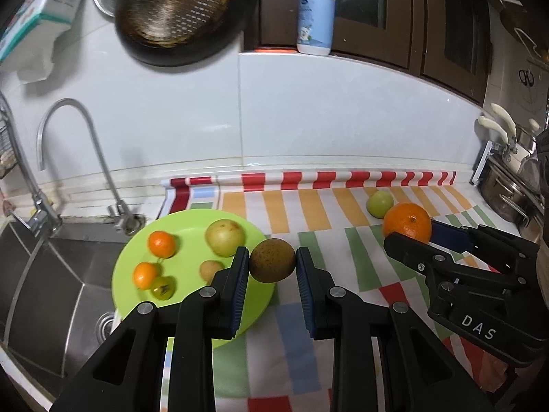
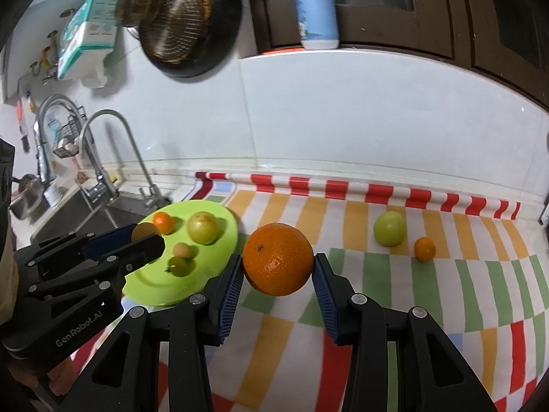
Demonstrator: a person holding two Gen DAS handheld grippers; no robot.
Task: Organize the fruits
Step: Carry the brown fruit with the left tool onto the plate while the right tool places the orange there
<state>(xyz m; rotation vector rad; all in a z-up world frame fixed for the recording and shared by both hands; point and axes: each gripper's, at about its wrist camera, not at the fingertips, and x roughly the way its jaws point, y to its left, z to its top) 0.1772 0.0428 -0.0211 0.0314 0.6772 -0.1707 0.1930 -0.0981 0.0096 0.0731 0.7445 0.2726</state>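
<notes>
My left gripper point(image 1: 272, 263) is shut on a brown round fruit point(image 1: 272, 260) and holds it over the right edge of the green plate point(image 1: 187, 223). The plate carries two small oranges point(image 1: 161, 243), a pale green fruit point(image 1: 224, 237), a small tan fruit point(image 1: 210, 270) and a small green one point(image 1: 163, 287). My right gripper point(image 2: 278, 267) is shut on a big orange point(image 2: 278, 263) above the striped cloth point(image 2: 377, 285). A green apple point(image 2: 389, 228) and a small orange point(image 2: 424, 249) lie on the cloth at the right.
A steel sink point(image 1: 44, 274) with a curved tap point(image 1: 68, 144) lies left of the plate. A dark pan and colander point(image 1: 175, 7) hang on the tiled wall. A lotion bottle point(image 1: 315, 13) stands on the ledge. Pots point(image 1: 514, 185) sit far right.
</notes>
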